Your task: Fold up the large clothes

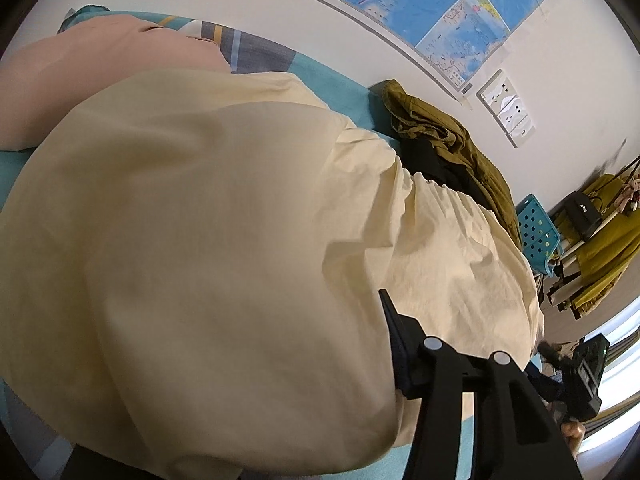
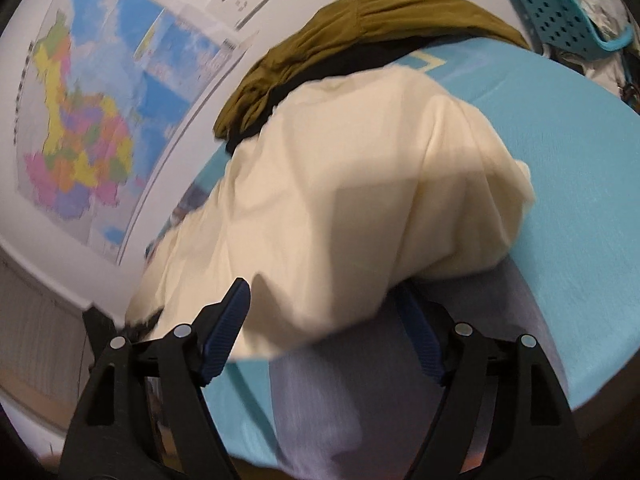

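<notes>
Seemingly mid-fold, the cream garment (image 1: 208, 208) lies doubled yet rumpled on the bed (image 2: 560, 168), right gripper (image 2: 328, 340) spread apart over its near hem, left gripper (image 1: 384, 344) unreadable.

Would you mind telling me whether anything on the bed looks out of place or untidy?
Yes: the olive jacket lies crumpled in a heap against the wall, with dark cloth bunched under it. The cream garment in front is spread out but still wrinkled along one edge.

No words or numbers can be read. The print on the wall maps (image 2: 88, 120) is too small and blurry.
</notes>
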Motion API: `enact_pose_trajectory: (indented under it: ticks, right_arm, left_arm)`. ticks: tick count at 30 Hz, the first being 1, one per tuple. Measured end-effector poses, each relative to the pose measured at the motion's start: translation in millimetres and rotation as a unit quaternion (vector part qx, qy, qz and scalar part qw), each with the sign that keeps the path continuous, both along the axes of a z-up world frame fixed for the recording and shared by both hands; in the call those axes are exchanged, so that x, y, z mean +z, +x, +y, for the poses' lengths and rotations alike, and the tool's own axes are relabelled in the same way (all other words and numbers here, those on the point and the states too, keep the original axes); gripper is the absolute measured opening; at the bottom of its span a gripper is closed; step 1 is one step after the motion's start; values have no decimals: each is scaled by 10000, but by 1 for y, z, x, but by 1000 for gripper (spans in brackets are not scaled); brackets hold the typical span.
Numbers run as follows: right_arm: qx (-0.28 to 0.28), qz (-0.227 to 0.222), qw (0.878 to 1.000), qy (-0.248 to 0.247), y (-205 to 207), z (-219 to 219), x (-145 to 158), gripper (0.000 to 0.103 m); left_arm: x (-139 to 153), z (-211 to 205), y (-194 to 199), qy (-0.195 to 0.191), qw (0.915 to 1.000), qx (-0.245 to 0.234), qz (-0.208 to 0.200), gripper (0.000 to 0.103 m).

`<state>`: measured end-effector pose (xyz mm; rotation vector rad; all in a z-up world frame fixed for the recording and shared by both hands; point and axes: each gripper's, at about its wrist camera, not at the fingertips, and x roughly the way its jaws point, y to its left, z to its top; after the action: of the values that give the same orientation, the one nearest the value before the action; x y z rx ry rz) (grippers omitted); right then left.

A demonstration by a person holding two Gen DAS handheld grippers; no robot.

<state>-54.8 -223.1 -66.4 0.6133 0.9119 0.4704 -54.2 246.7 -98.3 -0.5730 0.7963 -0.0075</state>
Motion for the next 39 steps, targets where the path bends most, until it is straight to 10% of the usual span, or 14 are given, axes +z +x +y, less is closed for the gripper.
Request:
enact_pose_trajectory:
  ticks: [16,25,33,39]
  right_arm:
    - [71,-401,9992,42,48,44,1,92]
    - [375,-502,9979,-163,54,41,6,39]
    - [544,-278,9981,-120,69,50,-1,71]
    - [608,-422,9970,-227,70,55,0,48]
  left_arm:
    - [3,-18,2,367,9991,-209,-57,73]
    - [5,-28,10,728,9972,-143,50,76]
    - [5,-30,14,842,9963,-136,105,79]
    - [6,-32,20,1000,9949,-58,145,72]
